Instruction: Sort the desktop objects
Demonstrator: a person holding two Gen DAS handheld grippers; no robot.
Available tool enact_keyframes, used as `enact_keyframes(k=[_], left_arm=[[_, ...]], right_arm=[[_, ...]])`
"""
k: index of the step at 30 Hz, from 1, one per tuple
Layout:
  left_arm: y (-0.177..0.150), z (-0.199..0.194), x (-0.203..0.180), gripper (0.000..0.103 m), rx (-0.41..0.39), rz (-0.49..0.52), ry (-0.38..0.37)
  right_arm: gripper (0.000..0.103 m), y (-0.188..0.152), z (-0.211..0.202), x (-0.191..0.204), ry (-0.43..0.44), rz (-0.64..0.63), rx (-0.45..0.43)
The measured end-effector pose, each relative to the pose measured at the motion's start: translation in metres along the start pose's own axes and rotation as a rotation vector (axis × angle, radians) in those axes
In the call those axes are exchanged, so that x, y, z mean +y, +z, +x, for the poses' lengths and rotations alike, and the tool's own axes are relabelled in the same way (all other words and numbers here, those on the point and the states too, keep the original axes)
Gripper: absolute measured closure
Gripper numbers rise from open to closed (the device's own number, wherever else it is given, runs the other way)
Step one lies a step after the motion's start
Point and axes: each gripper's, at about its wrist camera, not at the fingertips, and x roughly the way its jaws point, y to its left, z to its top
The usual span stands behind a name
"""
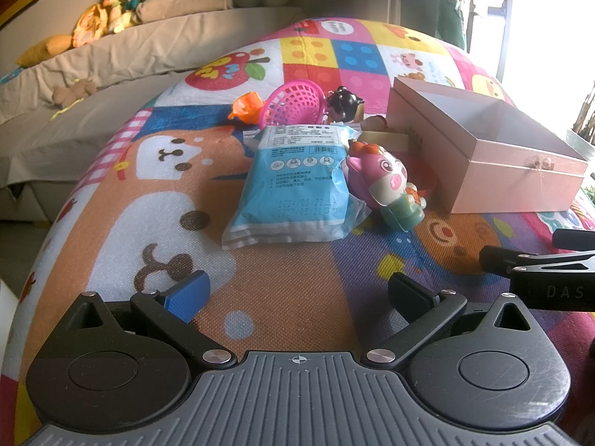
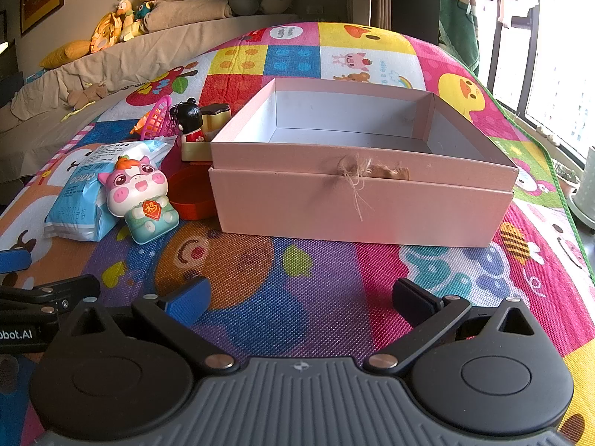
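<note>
**Toys beside an open pink box**

The pale pink cardboard box sits on the colourful cartoon play mat. It has no lid on and is white inside. A bit of rough string is tied at its front.

Just left of the box lies a little pile of things. A pink pig toy with a green body leans on a flat blue and white plastic packet. A red round dish touches the box's left side. Behind them are a small doll with black hair and a red dress, a bright pink plastic basket tipped on its side, and an orange plastic toy.

The left tongs are wide apart and hold nothing. They are near the packet. The right tongs are wide apart too, in front of the box.

Far back is a bed with beige covers and stuffed toys.
</note>
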Motion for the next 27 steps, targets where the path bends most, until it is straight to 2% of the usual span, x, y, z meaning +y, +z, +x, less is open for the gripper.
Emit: enact_keyframes(k=[16,21,27], left_arm=[[0.000,0.000,0.000,0.000,0.002,0.001,0.000],[-0.002,0.002,-0.001,0.000,0.006,0.004,0.003],[-0.003,-0.002,-0.001,0.000,0.014,0.004,0.000]], right_arm=[[0.000,-0.010,-0.022,0.002,0.006,-0.012,0.056],[0.000,-0.014,-0.028,-0.004,0.057,-0.047,0.077],[0.000,-0.013,-0.029,0.004,0.008,-0.026,0.099]])
